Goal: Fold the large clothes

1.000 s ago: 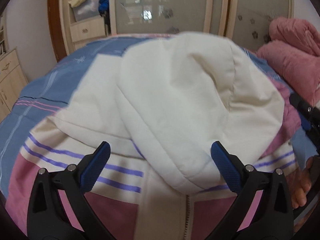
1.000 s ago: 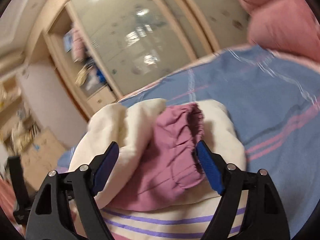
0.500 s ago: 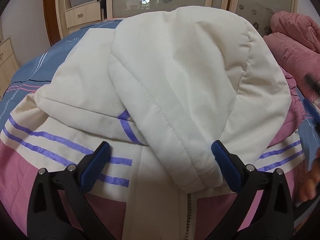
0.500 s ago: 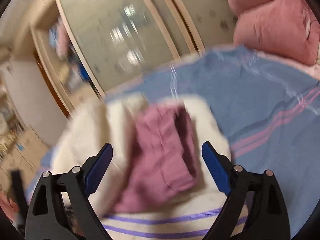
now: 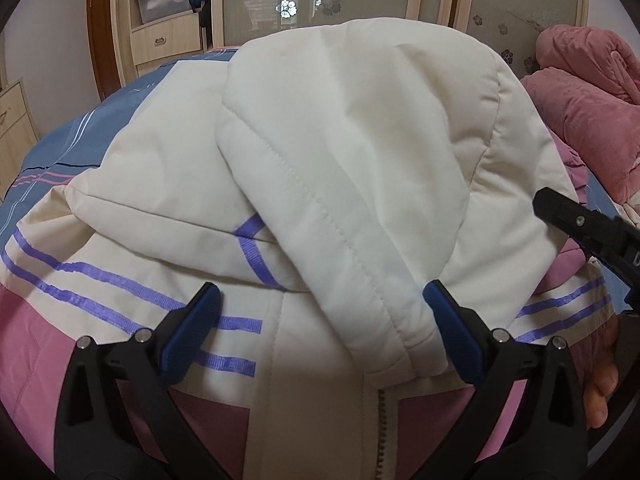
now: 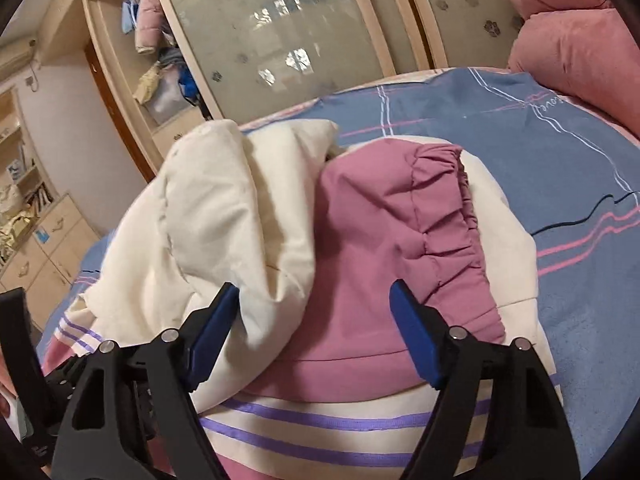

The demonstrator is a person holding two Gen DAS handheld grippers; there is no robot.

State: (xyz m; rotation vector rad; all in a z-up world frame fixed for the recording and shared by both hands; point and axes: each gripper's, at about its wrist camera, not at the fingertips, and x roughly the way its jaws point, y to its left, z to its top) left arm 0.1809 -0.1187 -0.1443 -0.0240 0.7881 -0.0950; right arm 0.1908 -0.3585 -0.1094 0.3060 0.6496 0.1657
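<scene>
A cream and pink hooded jacket (image 5: 168,184) with purple stripes lies on the bed. Its cream hood (image 5: 360,152) is folded down over the front, ending above the zipper (image 5: 380,432). My left gripper (image 5: 320,332) is open and empty, with the hood's edge between its fingers. In the right wrist view the jacket's pink sleeve cuff (image 6: 432,224) lies folded over the body beside the hood (image 6: 224,216). My right gripper (image 6: 316,336) is open and empty, just above the pink sleeve. Its black body also shows in the left wrist view (image 5: 592,228).
The bed has a blue striped sheet (image 6: 520,128). A rolled pink blanket (image 5: 584,92) lies at the right. A wardrobe with frosted doors (image 6: 280,40) and wooden drawers (image 5: 168,40) stand behind the bed. A cabinet (image 6: 48,240) stands at the left.
My left gripper has moved closer and lower over the hood, which now fills more of the view. My right gripper has swung and settled closer over the pink sleeve. Both stay open.
</scene>
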